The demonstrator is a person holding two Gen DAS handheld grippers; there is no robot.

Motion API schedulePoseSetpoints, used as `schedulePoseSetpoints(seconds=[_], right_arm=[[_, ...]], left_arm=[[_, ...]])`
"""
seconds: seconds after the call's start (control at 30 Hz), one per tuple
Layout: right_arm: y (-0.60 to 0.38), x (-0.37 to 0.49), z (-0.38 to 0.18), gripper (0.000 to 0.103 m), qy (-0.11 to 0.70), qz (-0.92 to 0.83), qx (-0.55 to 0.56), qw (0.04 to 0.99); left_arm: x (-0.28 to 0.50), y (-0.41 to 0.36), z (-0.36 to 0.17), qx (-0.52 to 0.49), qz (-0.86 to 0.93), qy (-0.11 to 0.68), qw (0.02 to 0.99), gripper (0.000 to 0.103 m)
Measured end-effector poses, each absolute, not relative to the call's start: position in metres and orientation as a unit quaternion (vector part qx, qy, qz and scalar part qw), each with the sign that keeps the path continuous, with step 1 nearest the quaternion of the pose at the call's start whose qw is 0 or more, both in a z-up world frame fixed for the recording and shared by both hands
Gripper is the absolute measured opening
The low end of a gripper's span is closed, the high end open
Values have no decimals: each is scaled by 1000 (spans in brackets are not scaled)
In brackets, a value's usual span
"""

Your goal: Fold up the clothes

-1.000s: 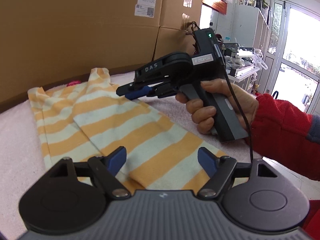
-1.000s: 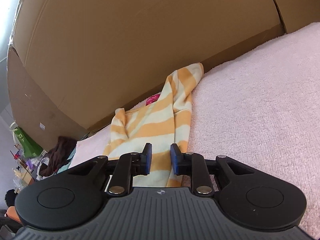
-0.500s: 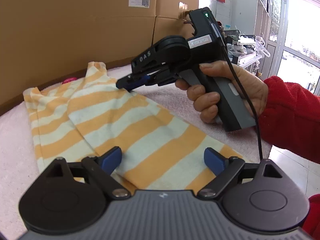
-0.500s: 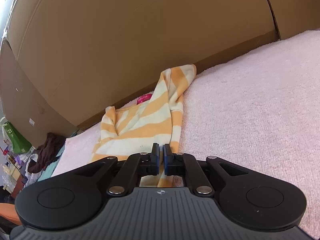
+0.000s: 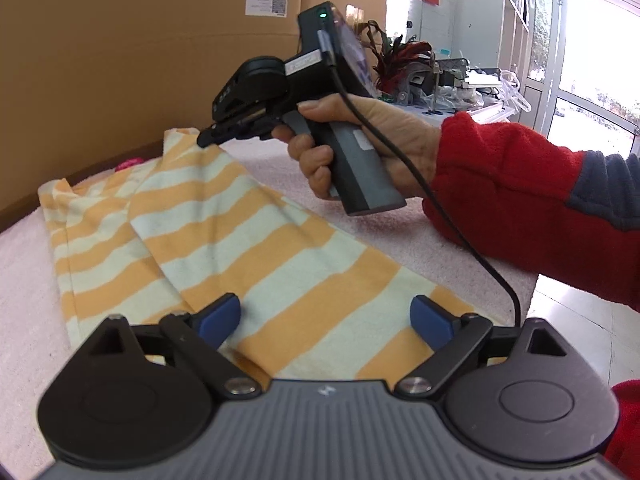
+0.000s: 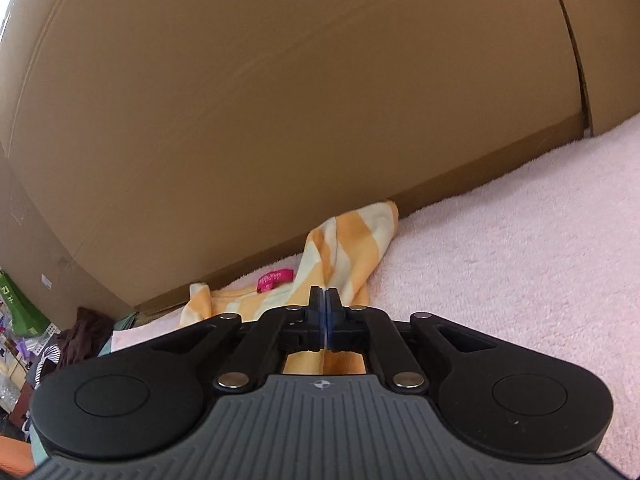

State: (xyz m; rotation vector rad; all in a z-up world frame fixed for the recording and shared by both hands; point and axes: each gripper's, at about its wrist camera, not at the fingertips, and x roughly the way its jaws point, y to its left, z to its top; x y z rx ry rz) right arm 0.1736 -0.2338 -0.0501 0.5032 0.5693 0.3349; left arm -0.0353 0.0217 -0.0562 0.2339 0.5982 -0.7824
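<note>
An orange-and-white striped garment [image 5: 240, 240] lies flat on a pink towel surface [image 5: 20, 280], with a side folded over its middle. My left gripper [image 5: 326, 316] hovers over its near hem, open wide with nothing touching the blue pads [image 5: 222, 314]. A hand [image 5: 360, 128] in a red sleeve holds my right gripper [image 5: 204, 140], whose tips meet the garment's far right corner. In the right wrist view that gripper [image 6: 325, 300] is shut, with striped garment [image 6: 352, 240] cloth pinched between its pads. A pink label [image 6: 275, 280] shows at the collar.
Big cardboard boxes [image 5: 120, 60] stand as a wall right behind the towel [image 6: 520, 260]. The surface ends at the right, where floor tiles [image 5: 580, 320] and glass doors show. Cluttered shelves [image 5: 460, 80] stand behind, and clothes [image 6: 80, 340] are piled at far left.
The right gripper slid along the garment's right edge toward its far corner, and its jaws came fully together. The left gripper's jaws spread a little wider and stayed over the near hem.
</note>
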Motion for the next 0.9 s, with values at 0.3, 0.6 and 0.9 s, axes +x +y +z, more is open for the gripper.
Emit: schedulePoseSetpoints(seconds=[0.3,0.6,0.9], right_arm=[[-228,182,-32,16,264,189,212,922],[-234,206,-62,0,311,179,249,900],[-239,196,-55,15,279,168,238,915]], left_arm=[[4,32,-23,144,-327,265,895,76],[104,74,-42,-15,-242,350,905,11],[89,80,-40,-24,-257,293,921,22]])
